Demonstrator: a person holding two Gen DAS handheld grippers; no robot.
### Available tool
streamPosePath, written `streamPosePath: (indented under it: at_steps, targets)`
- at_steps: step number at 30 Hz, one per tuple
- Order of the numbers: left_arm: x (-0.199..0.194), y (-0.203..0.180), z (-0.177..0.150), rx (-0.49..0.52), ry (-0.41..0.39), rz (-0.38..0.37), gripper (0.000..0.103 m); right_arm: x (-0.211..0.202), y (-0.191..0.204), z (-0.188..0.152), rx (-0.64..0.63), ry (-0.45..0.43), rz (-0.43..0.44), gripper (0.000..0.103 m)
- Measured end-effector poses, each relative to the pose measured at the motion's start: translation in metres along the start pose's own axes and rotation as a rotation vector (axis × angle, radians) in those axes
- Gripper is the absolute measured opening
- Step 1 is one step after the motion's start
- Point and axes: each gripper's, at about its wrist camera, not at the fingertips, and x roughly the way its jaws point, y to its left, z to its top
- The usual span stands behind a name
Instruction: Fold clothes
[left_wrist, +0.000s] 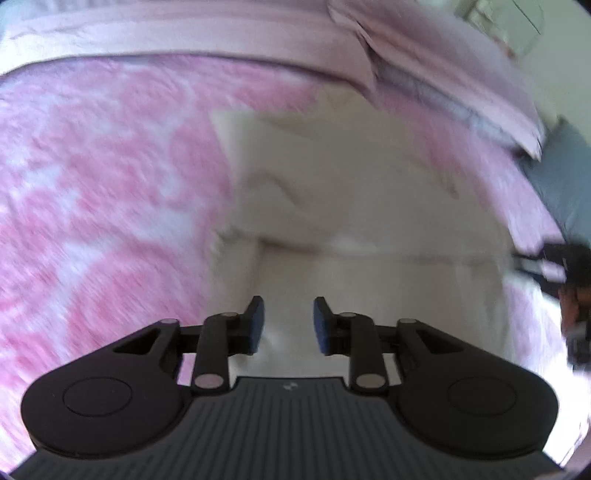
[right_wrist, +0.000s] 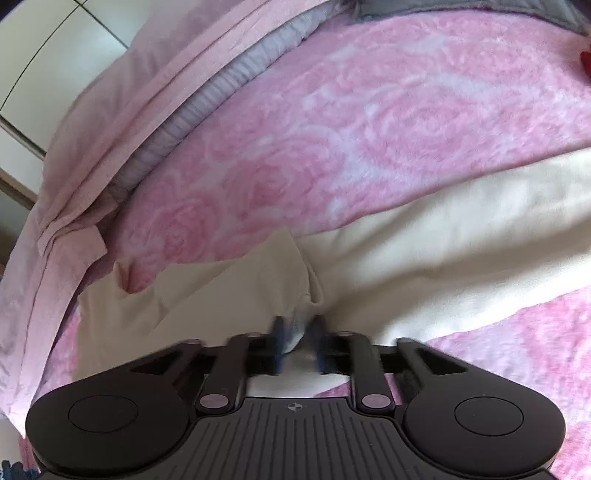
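Right tool (right_wrist: 298, 341) apparently pinches cream garment (right_wrist: 424, 236).

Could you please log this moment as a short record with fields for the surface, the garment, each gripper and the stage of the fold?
surface: pink rose-patterned blanket on a bed
garment: cream garment spread on the blanket, creased, partly folded
left gripper: jaws open, empty, above the garment
right gripper: jaws close together around a bunched edge of the garment; blurred, so the grip is unclear
other: pale pink sheet along the bed's edge
stage: fold under way, not finished
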Motion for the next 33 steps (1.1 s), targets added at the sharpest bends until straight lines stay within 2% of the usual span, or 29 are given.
streamPosePath:
  at_steps: [2, 4, 6, 8, 9, 10, 12, 13, 15, 17, 22, 26, 27, 29, 33]
  targets:
    - [0.004, 0.017, 0.011, -0.039, -0.028, 0.036, 0.034, -0.006, -0.005, -0.002, 0.011, -0.003, -0.002, 0.031]
    - [0.017, 0.034, 0.020, -0.071, -0.025, 0.038, 0.035, -0.011, -0.012, -0.004, 0.029, 0.007, 0.004, 0.031]
    - [0.030, 0.040, 0.024, -0.056, -0.016, 0.024, 0.035, -0.014, -0.018, -0.006, 0.055, 0.010, 0.020, 0.031]
    - [0.040, 0.041, 0.025, -0.023, -0.020, 0.017, 0.030, -0.018, -0.021, -0.006, 0.071, 0.011, 0.032, 0.031]
    - [0.045, 0.042, 0.026, -0.006, -0.022, 0.014, 0.001, -0.019, -0.022, -0.005, 0.079, 0.012, 0.038, 0.031]
    - [0.049, 0.041, 0.026, 0.015, -0.027, 0.013, 0.001, -0.019, -0.023, -0.006, 0.078, 0.014, 0.037, 0.031]
    - [0.034, 0.026, 0.020, 0.168, -0.134, 0.077, 0.001, -0.019, -0.024, -0.007, 0.071, 0.017, 0.030, 0.031]
    - [0.030, 0.016, 0.013, 0.259, -0.156, 0.110, 0.001, -0.019, -0.024, -0.008, 0.068, 0.018, 0.027, 0.031]
    - [0.034, 0.008, -0.001, 0.363, -0.116, 0.167, 0.002, -0.018, -0.025, -0.009, 0.061, 0.021, 0.020, 0.031]
    - [0.049, 0.008, -0.013, 0.419, -0.028, 0.205, 0.003, -0.018, -0.026, -0.011, 0.058, 0.024, 0.010, 0.031]
    - [0.025, 0.012, 0.006, 0.296, -0.082, 0.174, 0.015, -0.024, -0.017, -0.012, 0.005, 0.022, -0.028, 0.031]
    - [0.006, 0.015, 0.020, 0.198, -0.125, 0.148, 0.014, -0.039, -0.018, -0.011, -0.016, -0.008, -0.034, 0.031]
    - [0.001, 0.014, 0.023, 0.170, -0.144, 0.134, 0.014, -0.042, -0.022, -0.011, 0.004, -0.011, -0.033, 0.031]
    - [0.013, 0.009, 0.024, 0.156, -0.123, 0.099, 0.014, -0.048, -0.033, -0.010, 0.056, -0.013, -0.032, 0.031]
    - [0.036, 0.001, 0.027, 0.129, -0.081, 0.029, 0.015, -0.065, -0.088, -0.011, 0.307, -0.047, 0.005, 0.031]
